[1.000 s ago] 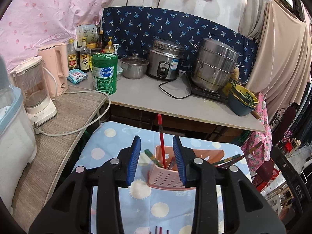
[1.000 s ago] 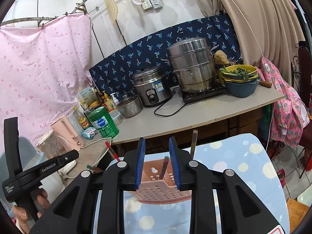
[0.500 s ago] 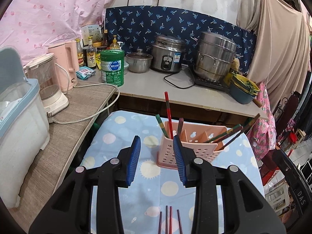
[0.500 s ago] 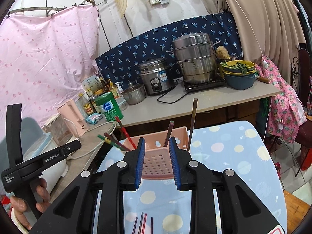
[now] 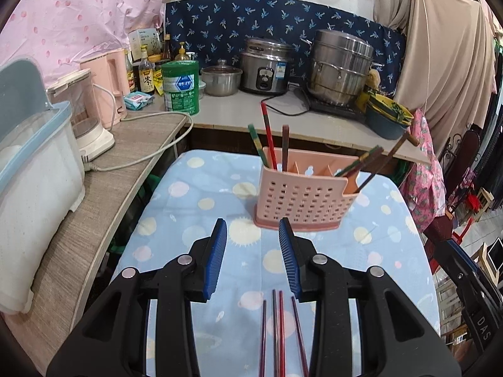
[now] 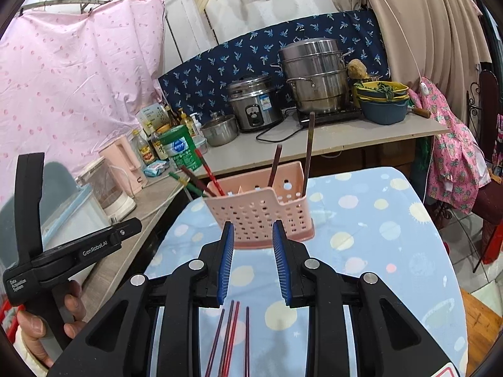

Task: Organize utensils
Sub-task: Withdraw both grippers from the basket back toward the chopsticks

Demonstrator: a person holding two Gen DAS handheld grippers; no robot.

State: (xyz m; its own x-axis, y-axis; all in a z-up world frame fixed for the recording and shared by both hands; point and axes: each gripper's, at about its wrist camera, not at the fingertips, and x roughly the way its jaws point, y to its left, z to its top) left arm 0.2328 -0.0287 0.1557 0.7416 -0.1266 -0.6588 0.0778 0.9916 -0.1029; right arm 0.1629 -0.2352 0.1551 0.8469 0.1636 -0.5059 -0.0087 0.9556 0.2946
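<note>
A pink perforated utensil holder stands on the blue dotted cloth; it also shows in the right wrist view. Several chopsticks stand in its left and right compartments. Several loose dark red chopsticks lie on the cloth near me, between the fingers of both grippers; they also show in the right wrist view. My left gripper is open and empty, behind the holder's near side. My right gripper is open and empty. The left gripper's handle shows at the right view's left edge.
A counter behind the table carries a green canister, rice cooker, steel steamer pot, bowls and bottles. A wooden side shelf holds a white container and a blender.
Both grippers have pulled back and away from the holder, which now stands farther off. More of the loose chopsticks on the cloth has come into view below the fingers.
</note>
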